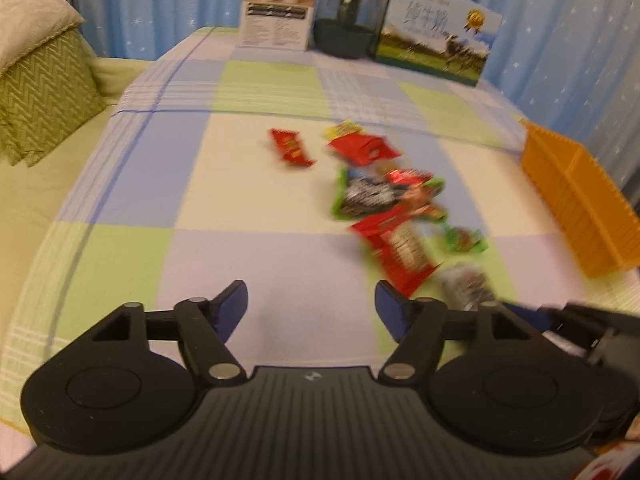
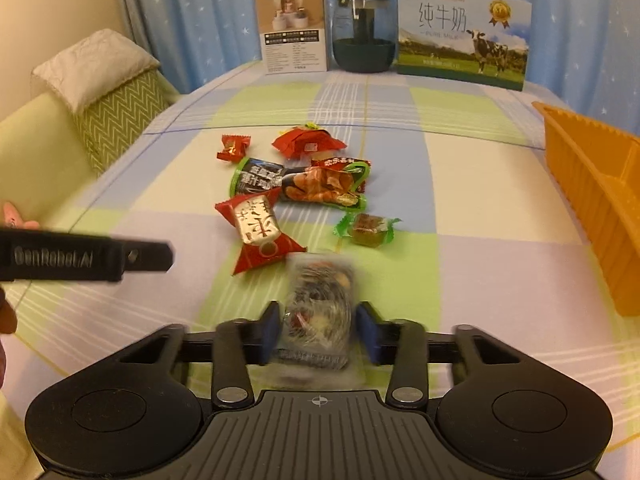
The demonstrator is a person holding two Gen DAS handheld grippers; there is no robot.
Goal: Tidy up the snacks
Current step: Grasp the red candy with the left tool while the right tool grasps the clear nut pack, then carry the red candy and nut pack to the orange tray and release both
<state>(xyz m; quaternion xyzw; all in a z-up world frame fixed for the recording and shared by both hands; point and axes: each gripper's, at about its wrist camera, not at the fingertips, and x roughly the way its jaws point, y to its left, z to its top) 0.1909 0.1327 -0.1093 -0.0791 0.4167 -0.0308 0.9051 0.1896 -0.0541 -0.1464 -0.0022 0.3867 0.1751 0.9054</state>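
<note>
A clear, crinkled snack packet (image 2: 318, 316) with dark print sits blurred on the checked bedspread (image 2: 460, 280), clamped in the downward-tilted right gripper (image 2: 319, 330), while the left gripper (image 1: 311, 309) hovers alongside, fingers apart and empty.

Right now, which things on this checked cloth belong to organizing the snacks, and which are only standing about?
For the job:
- loose pile of red and green snack packets
- clear crinkly packet between the right gripper pads
- orange ribbed plastic basket
- left gripper, open

Standing about:
- blue milk carton with a cow
- dark glass jar
- small white product box
- green zigzag cushion
</note>
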